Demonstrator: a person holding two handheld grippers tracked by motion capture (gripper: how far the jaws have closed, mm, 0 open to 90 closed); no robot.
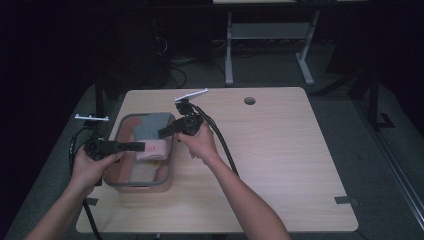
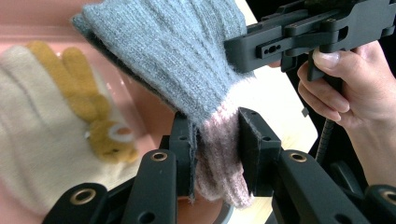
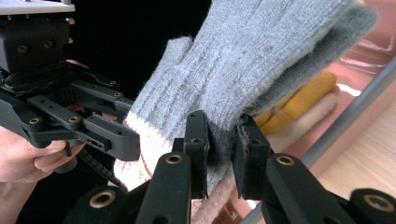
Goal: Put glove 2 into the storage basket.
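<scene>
The left tool [image 2: 217, 140] is clamped on the pink cuff of a grey knitted glove [image 2: 173, 60], the cuff pinched between its two black jaws, with the cuff's end hanging out below them. The right tool [image 3: 222, 144] grips the same glove at the grey part just above the cuff, its jaws pressed into the knit from both sides. In the high view the left tool [image 1: 140, 146] and the right tool [image 1: 162, 133] meet over the pink bin [image 1: 120, 185], so the glove [image 1: 152, 125] is held up between them, above the bin's inside and clear of the table [image 1: 280, 150]. The glove's long axis runs from the pinched cuff out to the fingertips: in the left gripper view the fingers point up and away from the jaws, toward the bin's far wall; in the right gripper view they stretch up to the right. Below the glove, on the bin's floor, lies a cream glove [image 2: 37, 140] with mustard-yellow fingers, and a small animal figure on it. The bin sits on the left part of the table, near the person's left hand [image 1: 92, 167].
</scene>
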